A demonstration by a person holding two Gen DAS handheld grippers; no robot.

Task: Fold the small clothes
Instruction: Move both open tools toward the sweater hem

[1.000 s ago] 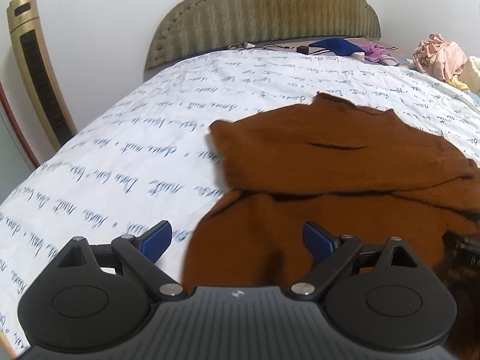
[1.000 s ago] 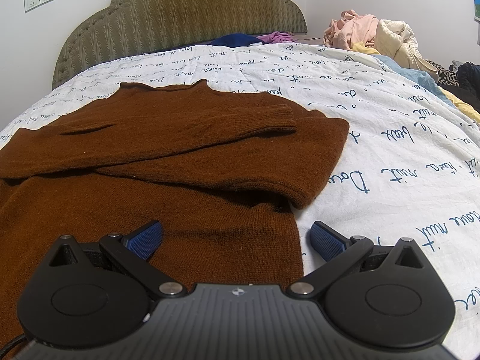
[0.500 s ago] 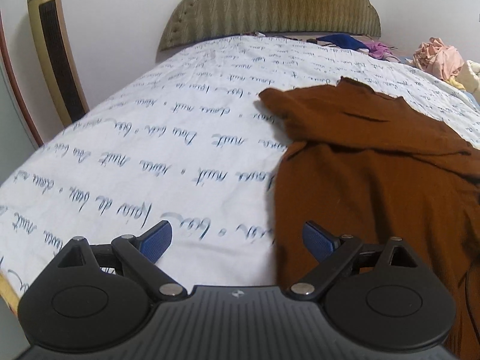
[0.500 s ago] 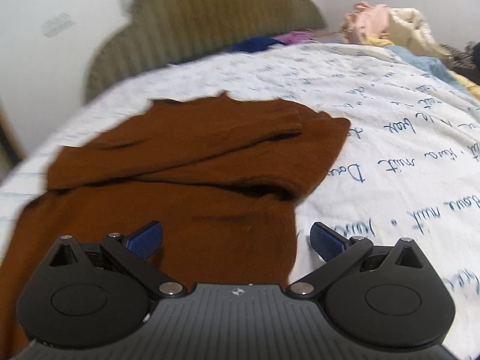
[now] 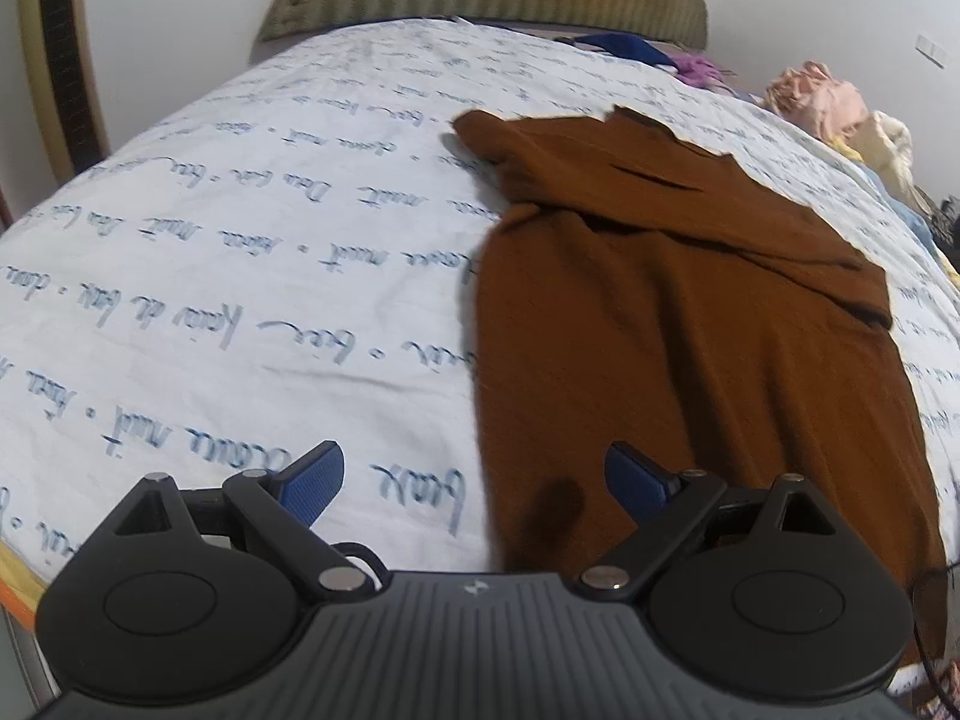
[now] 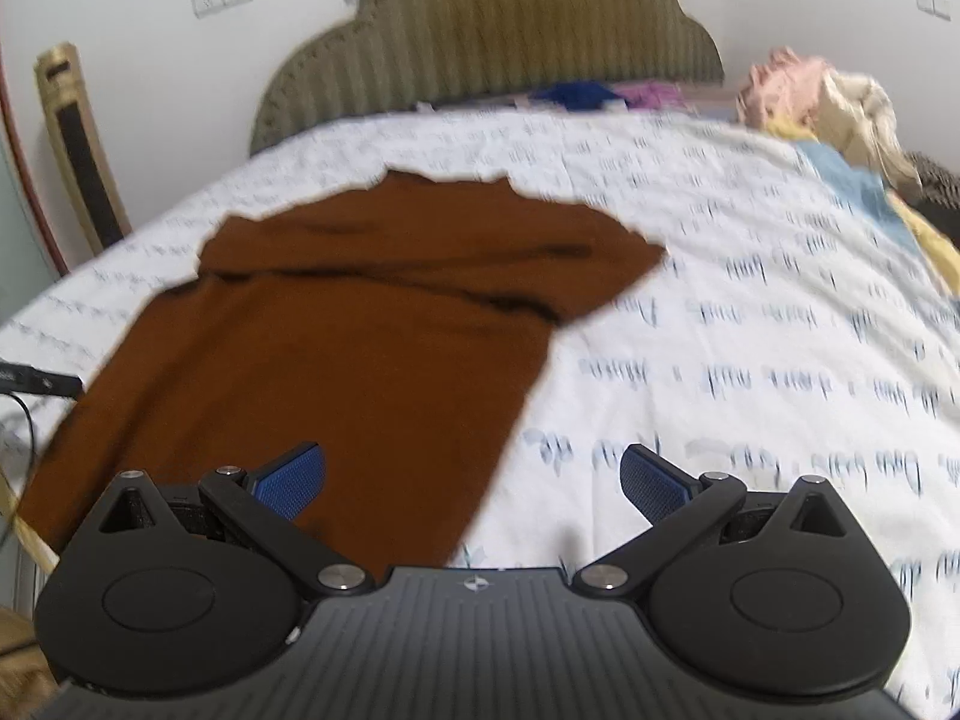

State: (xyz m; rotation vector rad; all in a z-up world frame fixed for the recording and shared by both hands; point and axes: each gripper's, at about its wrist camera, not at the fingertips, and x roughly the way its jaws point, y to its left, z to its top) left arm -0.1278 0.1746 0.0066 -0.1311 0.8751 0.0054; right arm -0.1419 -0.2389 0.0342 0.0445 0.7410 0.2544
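Observation:
A brown knit sweater (image 5: 690,324) lies flat on the white bedsheet with blue script (image 5: 240,276), both sleeves folded across its chest. My left gripper (image 5: 474,474) hovers open over the sweater's lower left corner, one blue pad above the sheet, the other above the knit. In the right wrist view the same sweater (image 6: 360,348) stretches away from me. My right gripper (image 6: 474,474) is open above the lower right hem corner, holding nothing.
A padded olive headboard (image 6: 480,30) closes the far end of the bed. A heap of pink, cream and blue clothes (image 6: 828,102) sits at the far right. A blue and a purple garment (image 5: 654,54) lie near the headboard. A tall gold tower fan (image 6: 78,144) stands left.
Both grippers have pulled back toward the foot of the bed and risen, so the whole sweater now shows. The left one slid left to the hem's corner. Both stayed open.

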